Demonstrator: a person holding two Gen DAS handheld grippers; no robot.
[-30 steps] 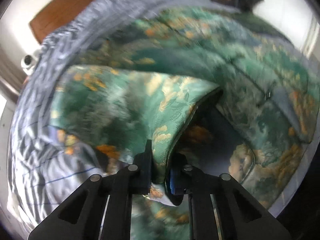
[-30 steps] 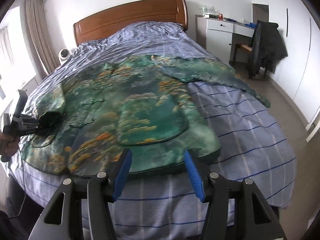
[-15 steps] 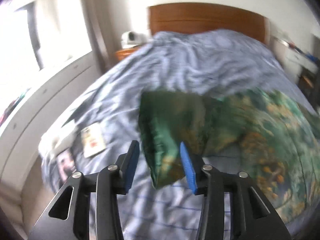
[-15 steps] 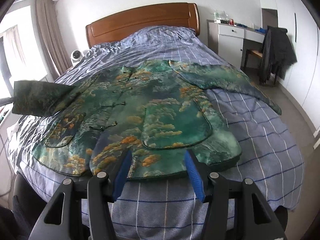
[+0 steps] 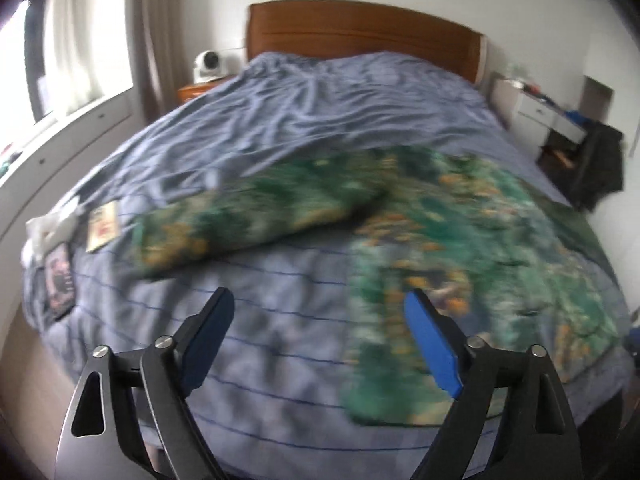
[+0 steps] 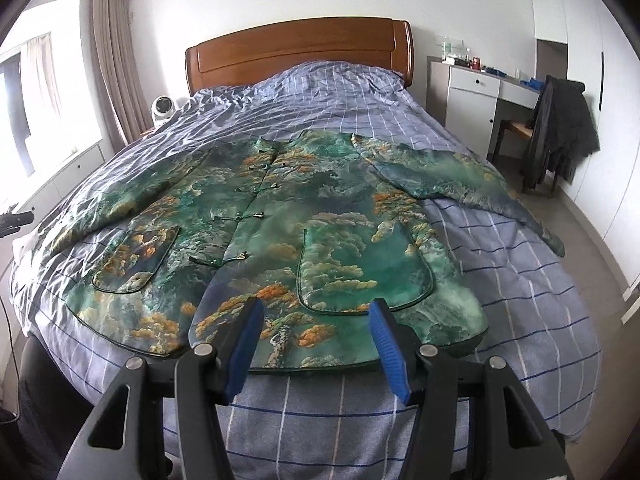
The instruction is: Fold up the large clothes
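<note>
Your green brocade jacket point(image 6: 280, 236) lies spread face up across the blue checked duvet point(image 6: 520, 280) on the bed, collar toward the wooden headboard point(image 6: 300, 52), hem near the foot edge. Its frog-button front runs down the middle, a patch pocket point(image 6: 360, 268) sits on each side, and both sleeves reach outward: one sleeve point(image 6: 460, 176) toward the desk side, the other sleeve point(image 5: 256, 216) toward the window side, flat on the duvet.

Your left gripper point(image 5: 320, 332) hangs above bare duvet just short of that window-side sleeve; its jaws have just been opening and now stand wide, with nothing between them. The view from it is blurred.

Your right gripper point(image 6: 316, 336) hovers over the jacket's hem, jaws about half apart and gripping nothing.

Farther out, a small white fan point(image 6: 162, 108) sits by the headboard, a white desk point(image 6: 480, 88) stands beside the bed, and a dark coat point(image 6: 560, 136) drapes a chair.
</note>
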